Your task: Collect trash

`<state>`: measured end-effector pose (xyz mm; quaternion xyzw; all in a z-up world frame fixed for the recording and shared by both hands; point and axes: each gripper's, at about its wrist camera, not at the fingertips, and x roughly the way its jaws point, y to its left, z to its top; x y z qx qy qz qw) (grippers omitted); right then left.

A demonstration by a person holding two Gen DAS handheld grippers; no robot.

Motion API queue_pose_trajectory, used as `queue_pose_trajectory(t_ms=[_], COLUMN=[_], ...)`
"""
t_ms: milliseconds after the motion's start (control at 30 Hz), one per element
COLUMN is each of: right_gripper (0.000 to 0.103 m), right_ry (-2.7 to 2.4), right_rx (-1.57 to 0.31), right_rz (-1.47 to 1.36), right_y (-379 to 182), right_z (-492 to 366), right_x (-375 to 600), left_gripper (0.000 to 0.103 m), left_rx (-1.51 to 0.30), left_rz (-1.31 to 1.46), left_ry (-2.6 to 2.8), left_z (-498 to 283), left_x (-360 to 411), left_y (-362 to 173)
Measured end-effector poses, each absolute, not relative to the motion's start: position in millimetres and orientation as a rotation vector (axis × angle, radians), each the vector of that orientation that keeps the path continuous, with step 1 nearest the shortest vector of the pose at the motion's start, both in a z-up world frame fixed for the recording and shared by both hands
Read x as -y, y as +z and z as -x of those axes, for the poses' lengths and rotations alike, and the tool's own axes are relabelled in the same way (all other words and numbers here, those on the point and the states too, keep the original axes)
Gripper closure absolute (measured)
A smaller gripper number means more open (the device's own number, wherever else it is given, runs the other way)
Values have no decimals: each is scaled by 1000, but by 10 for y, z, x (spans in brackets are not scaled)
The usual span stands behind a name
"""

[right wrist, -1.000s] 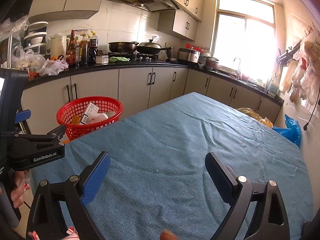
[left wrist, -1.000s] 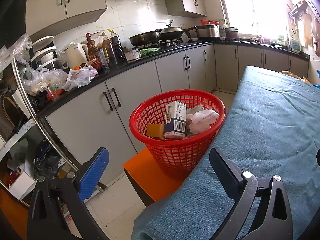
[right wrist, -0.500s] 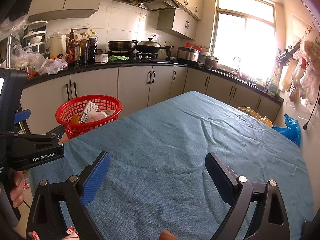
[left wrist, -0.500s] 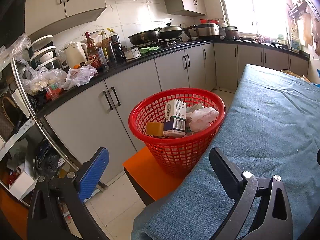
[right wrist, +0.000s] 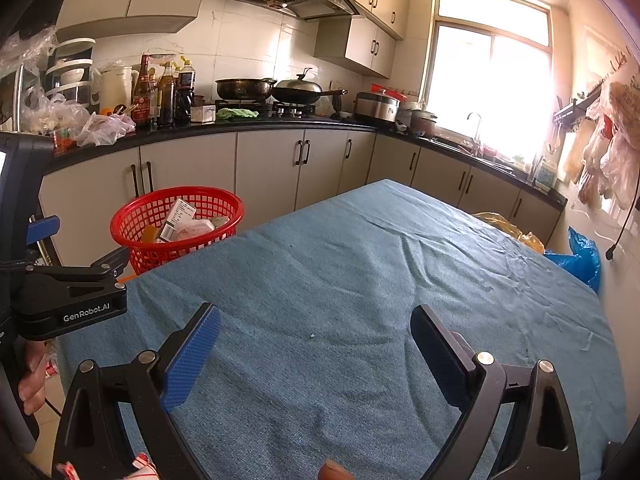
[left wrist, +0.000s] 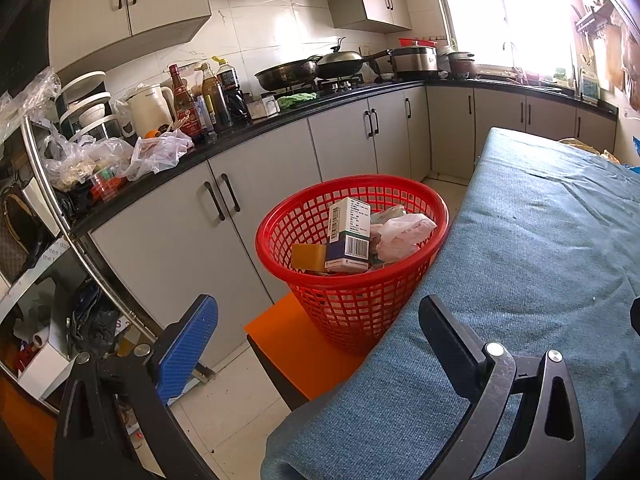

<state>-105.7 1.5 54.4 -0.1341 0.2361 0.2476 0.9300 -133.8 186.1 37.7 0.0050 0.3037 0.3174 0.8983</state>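
Little changed over the last second: both grippers, left (left wrist: 316,344) and right (right wrist: 316,348), hang spread and empty, trash sits in the red basket (left wrist: 400,188), blue-clothed table (right wrist: 360,264) bare, suggesting collection finished.

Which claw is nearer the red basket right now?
Left. The left claw hangs open just in front of the red basket; the right claw is open over the blue tablecloth, farther off.

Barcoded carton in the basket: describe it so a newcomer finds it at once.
Beside the blue-covered table, a red mesh basket sits on an orange stool. The carton stands tilted in it, white and dark blue, barcode outward, taller than the crumpled plastic bag beside it.
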Motion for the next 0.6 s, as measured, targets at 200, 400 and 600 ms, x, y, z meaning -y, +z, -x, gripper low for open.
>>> queue_pose_trajectory(t_ms=[200,400,600], right_gripper=[5,5,5], right_ry=[505,503,506], right_rx=[-490,-489,-487], right_rz=[273,272,269], right_y=[534,534,546], right_z=[1046,1042,1046], right_x=[-9,-10,-18], left_gripper=[3,3,3], left_rx=[-630,-634,-630], left_rz=[-10,-11,-7], left_ry=[657,654,657], left_z=[1342,1344,1347], left_x=[-1852,-1854,-1846], left_y=[359,351,325])
